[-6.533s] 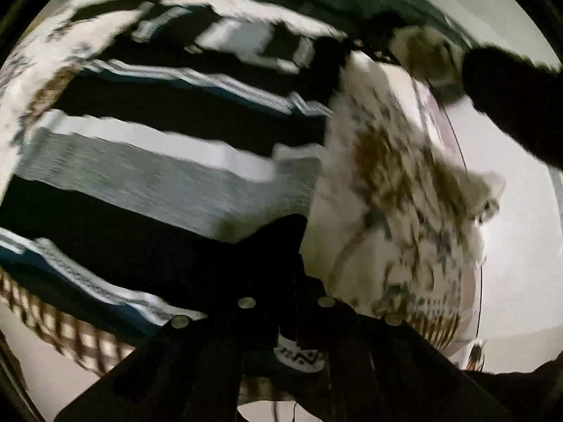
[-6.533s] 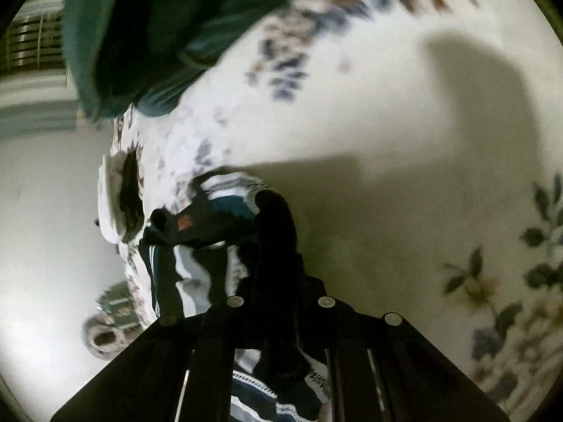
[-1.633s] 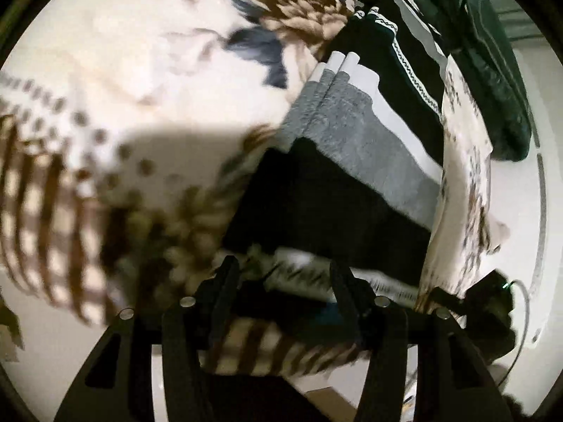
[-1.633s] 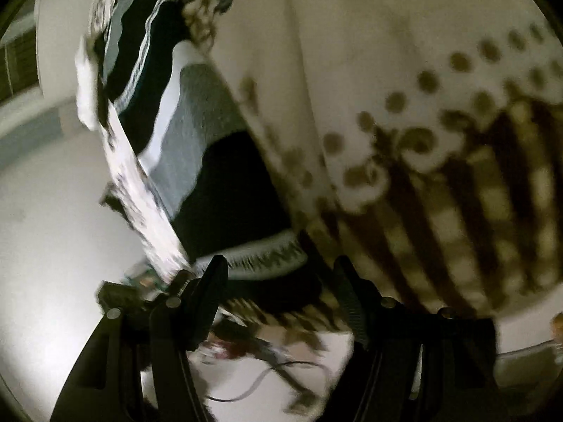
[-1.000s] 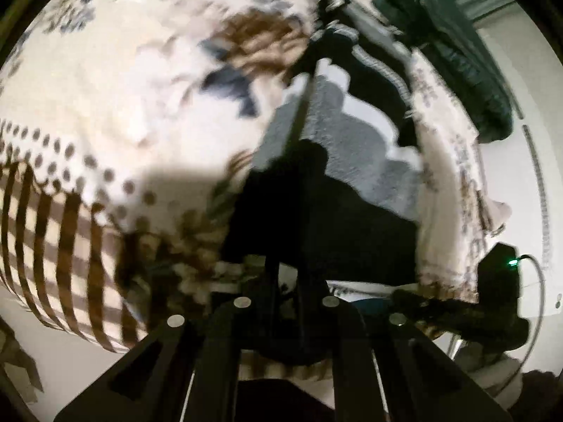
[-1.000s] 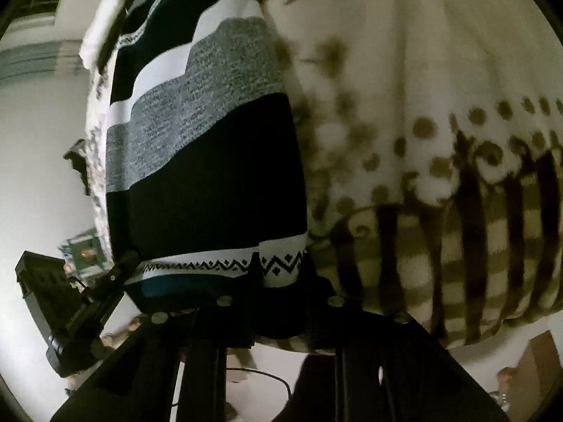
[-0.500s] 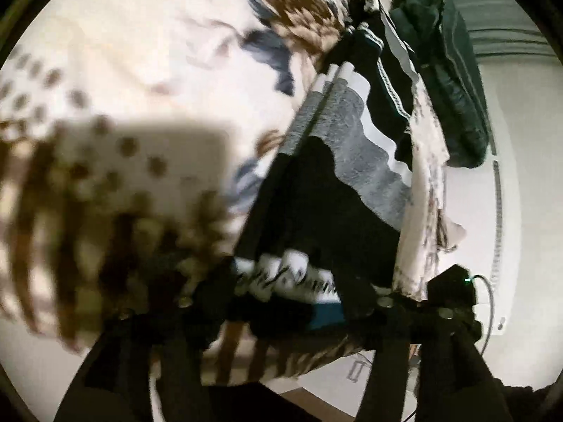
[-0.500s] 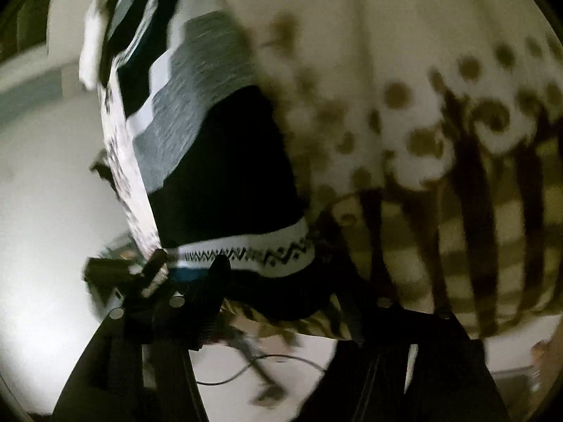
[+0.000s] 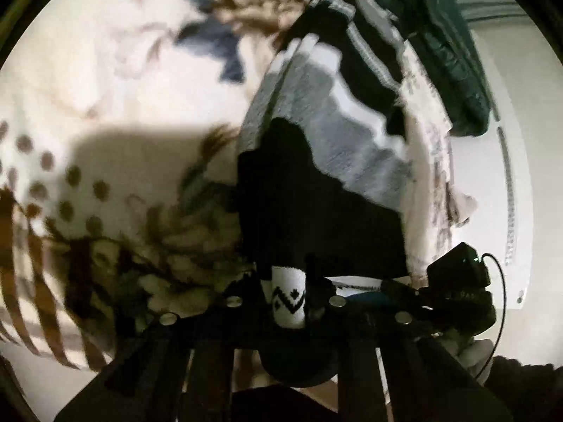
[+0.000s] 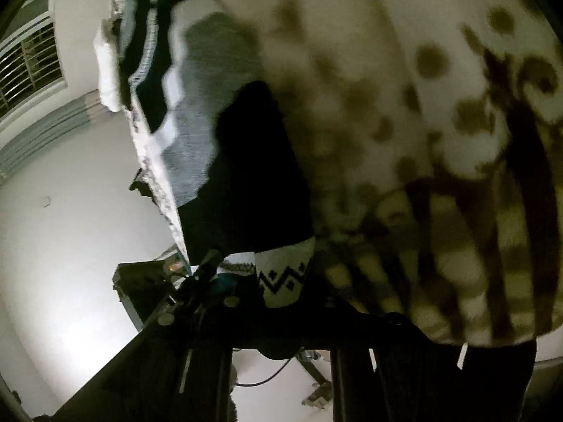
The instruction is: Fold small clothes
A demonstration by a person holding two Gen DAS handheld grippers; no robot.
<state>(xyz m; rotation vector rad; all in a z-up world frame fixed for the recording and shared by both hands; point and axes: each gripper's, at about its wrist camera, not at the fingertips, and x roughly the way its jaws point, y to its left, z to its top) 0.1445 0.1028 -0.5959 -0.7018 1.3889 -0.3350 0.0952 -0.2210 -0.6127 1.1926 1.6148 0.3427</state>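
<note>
A striped knit garment in black, grey and white lies folded lengthwise on a cream floral blanket. Its hem has a white band with a black zigzag. My left gripper is shut on that hem band at its left corner. In the right wrist view the same garment runs up and left, and my right gripper is shut on the hem band at the right corner. Each wrist view shows the other gripper beside the hem.
The blanket has brown dots and stripes near its edge, which hangs over the bed side. A dark green garment lies beyond the striped one. White wall, a barred window and floor cables are visible.
Half a second ago both grippers were open around the hem. Now both have closed on the white zigzag band at the near edge.
</note>
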